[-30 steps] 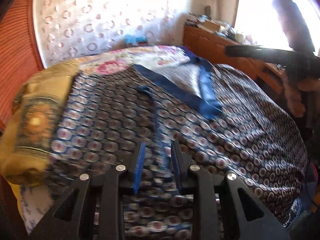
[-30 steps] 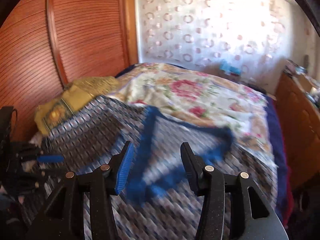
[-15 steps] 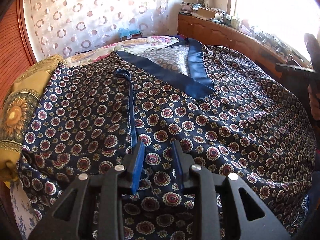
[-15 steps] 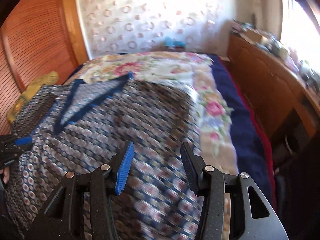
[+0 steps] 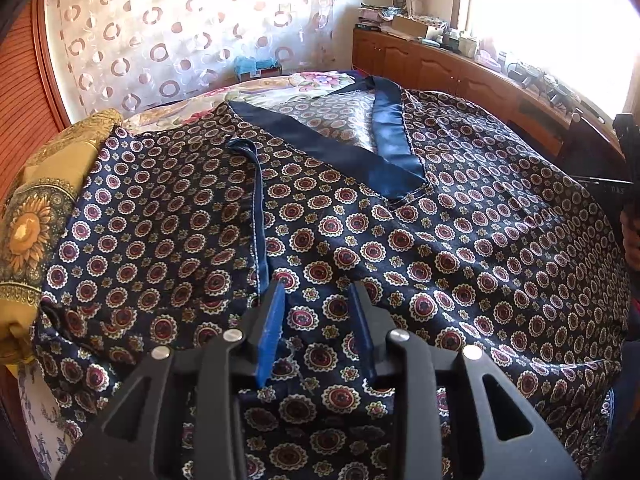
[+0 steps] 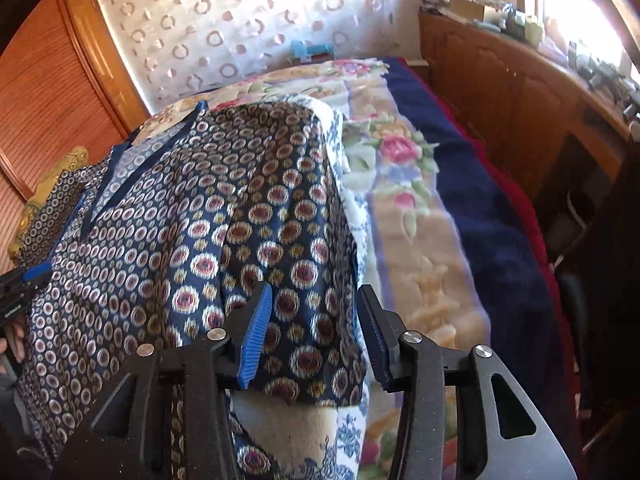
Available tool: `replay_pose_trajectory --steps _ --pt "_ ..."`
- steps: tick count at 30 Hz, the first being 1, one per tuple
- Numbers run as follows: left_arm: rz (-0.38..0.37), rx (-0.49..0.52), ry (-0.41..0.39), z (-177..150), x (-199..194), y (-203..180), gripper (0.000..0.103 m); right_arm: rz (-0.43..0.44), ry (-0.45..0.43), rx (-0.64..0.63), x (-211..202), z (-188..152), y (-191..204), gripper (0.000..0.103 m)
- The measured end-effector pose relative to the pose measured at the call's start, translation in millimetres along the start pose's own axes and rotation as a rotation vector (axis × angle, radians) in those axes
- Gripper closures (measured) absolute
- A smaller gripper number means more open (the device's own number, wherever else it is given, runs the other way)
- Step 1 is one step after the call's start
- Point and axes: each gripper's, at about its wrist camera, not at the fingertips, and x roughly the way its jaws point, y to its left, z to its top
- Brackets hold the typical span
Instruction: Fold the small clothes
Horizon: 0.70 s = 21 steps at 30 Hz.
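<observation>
Navy medallion-print satin garment (image 5: 400,248) spread on bed; cloth between left gripper's (image 5: 318,300) opening jaws, apparently unpinched; hem between right gripper's (image 6: 314,312) closing jaws, ungripped.

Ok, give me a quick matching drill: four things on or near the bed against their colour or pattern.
Things:
1. garment
2. neckline trim
3. pillow
4. blanket

Looks:
A. mustard with a sunflower
B. plain blue satin band
C. pale with pink roses
D. navy with round medallions

Pairs: 1-D, 2-B, 3-A, 4-C
</observation>
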Motion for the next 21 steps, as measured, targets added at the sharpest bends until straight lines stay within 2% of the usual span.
replay_pose_trajectory --steps 3,5,8,14,21 --pt "0.007 0.004 0.0 0 0 -1 0.071 0.019 0.002 0.008 -1 -3 -1 0.07" --pt "0.008 0.005 0.0 0 1 -2 0.071 0.03 0.001 0.005 -2 -4 0 0.081" --pt "0.004 0.001 0.0 0 1 -2 0.071 -0.006 -0.005 -0.046 -5 -4 9 0.092" --pt "0.002 0.0 0.0 0 1 -1 0.07 -0.041 -0.013 -0.093 -8 -4 14 0.101" --pt "0.006 0.018 0.001 0 2 -5 0.065 -0.063 -0.099 -0.131 -29 6 25 0.103"
